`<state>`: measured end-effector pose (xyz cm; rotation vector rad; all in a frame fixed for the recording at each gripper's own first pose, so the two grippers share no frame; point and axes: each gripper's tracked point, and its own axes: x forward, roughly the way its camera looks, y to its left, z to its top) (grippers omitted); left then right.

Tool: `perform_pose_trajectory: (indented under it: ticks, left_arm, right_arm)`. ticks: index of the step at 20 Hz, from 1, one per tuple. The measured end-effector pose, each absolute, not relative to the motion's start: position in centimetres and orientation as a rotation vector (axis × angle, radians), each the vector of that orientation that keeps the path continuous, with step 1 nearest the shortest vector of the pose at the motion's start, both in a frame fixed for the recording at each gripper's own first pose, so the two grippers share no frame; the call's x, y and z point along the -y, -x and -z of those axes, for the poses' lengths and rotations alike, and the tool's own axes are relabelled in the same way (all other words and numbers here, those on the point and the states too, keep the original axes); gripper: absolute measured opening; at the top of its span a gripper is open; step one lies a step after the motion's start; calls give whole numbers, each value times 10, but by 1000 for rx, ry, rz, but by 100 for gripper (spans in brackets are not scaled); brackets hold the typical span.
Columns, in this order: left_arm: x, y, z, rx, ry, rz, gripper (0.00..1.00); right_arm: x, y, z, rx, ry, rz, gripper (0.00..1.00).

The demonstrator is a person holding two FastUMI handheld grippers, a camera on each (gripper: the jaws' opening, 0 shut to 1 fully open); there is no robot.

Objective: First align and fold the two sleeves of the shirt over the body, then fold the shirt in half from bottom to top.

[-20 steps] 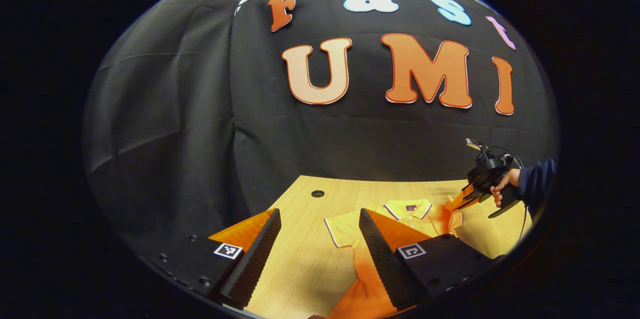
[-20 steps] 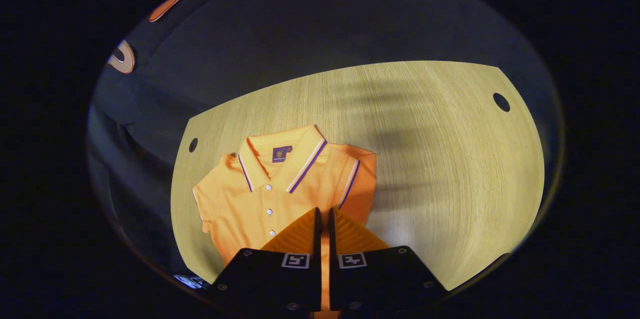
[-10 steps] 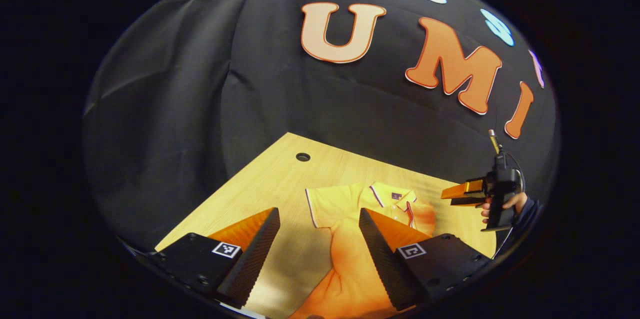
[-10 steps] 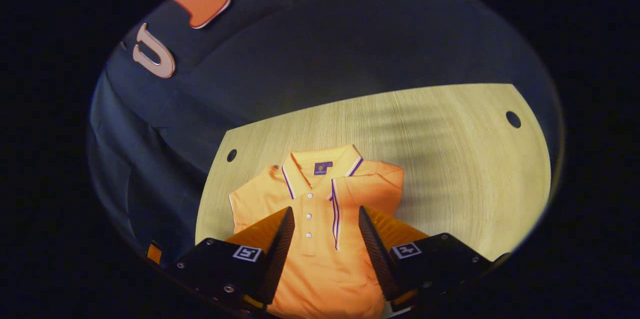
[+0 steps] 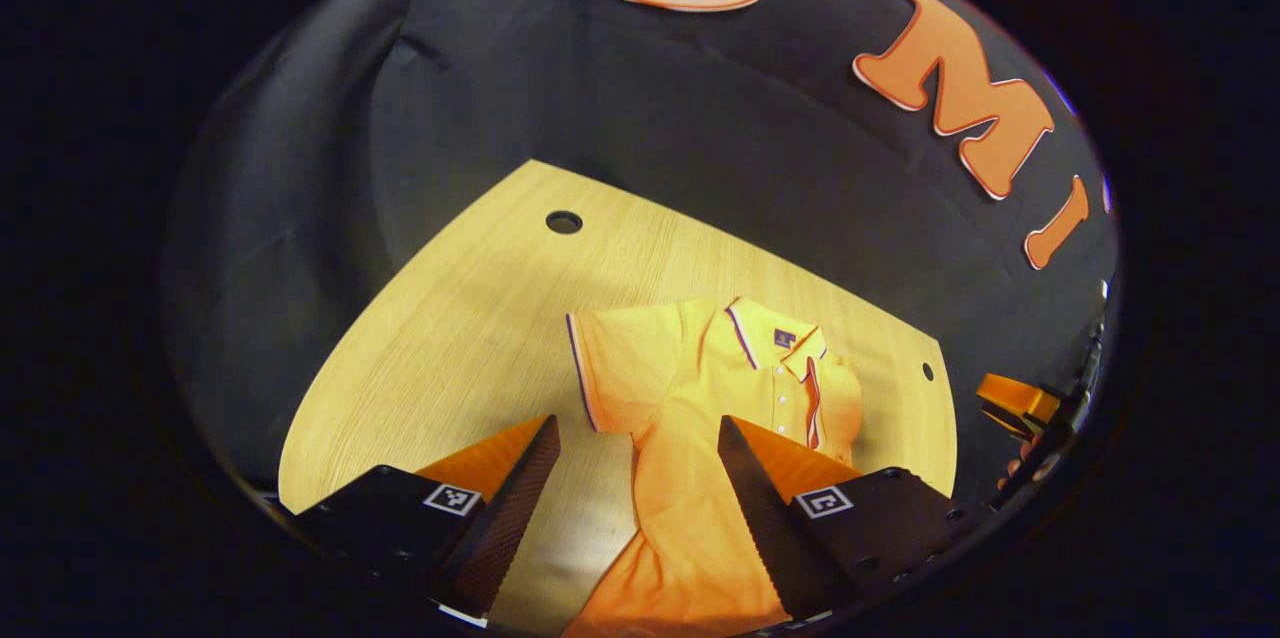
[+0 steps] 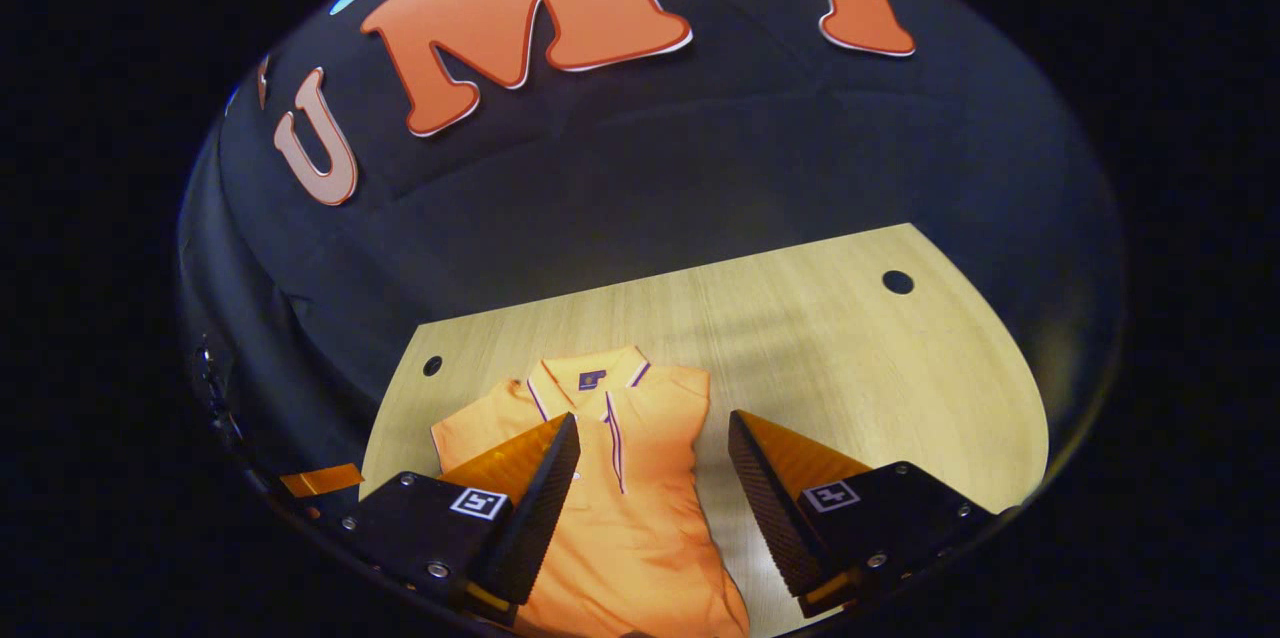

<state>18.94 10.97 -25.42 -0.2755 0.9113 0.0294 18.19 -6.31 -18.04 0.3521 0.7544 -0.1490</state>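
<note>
An orange polo shirt (image 5: 690,478) lies face up on the wooden table (image 5: 450,318), collar toward the wall. In the right gripper view the shirt (image 6: 640,528) has its right-hand sleeve (image 6: 665,408) folded over the body, its striped cuff along the button line. The other sleeve (image 5: 615,368) is spread flat. My left gripper (image 5: 635,428) hovers open over the shirt's left side, holding nothing. My right gripper (image 6: 652,418) stands open above the chest, and it also appears at the far right of the left gripper view (image 5: 985,398).
The table has round cable holes (image 5: 564,221) (image 6: 897,282) near its back corners. Bare wood (image 6: 860,358) stretches right of the shirt. Black cloth (image 6: 650,178) closes the back. A finger (image 6: 320,480) of the left gripper pokes in at the lower left.
My right gripper has opened, let go of the sleeve it was shut on, and drawn back; that sleeve now lies folded on the body. My left gripper has tipped down toward the shirt.
</note>
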Motion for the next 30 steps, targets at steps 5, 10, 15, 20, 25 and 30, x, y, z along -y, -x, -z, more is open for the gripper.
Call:
perform_pose_trajectory:
  ticks: [5, 10, 15, 20, 25, 30]
  left_arm:
    - [-120, -226, 303, -1087, 259, -1, 98]
    - [-128, -254, 349, -1212, 168, -5, 98]
    - [-136, -272, 376, -1289, 52, -43, 98]
    - [-129, -288, 395, -1342, 49, -59, 97]
    - [-136, -277, 414, -1432, 29, -142, 84]
    - [-113, -287, 412, -1374, 66, -14, 13]
  right_arm:
    - [76, -126, 157, -695, -362, 293, 92]
    - [68, -68, 154, -650, -394, 420, 91]
    - [77, -48, 134, -588, -294, 497, 92]
    - [85, -30, 112, -543, -240, 527, 92]
    - [89, -10, 113, -552, -222, 559, 94]
    - [78, -2, 129, -574, -262, 550, 94]
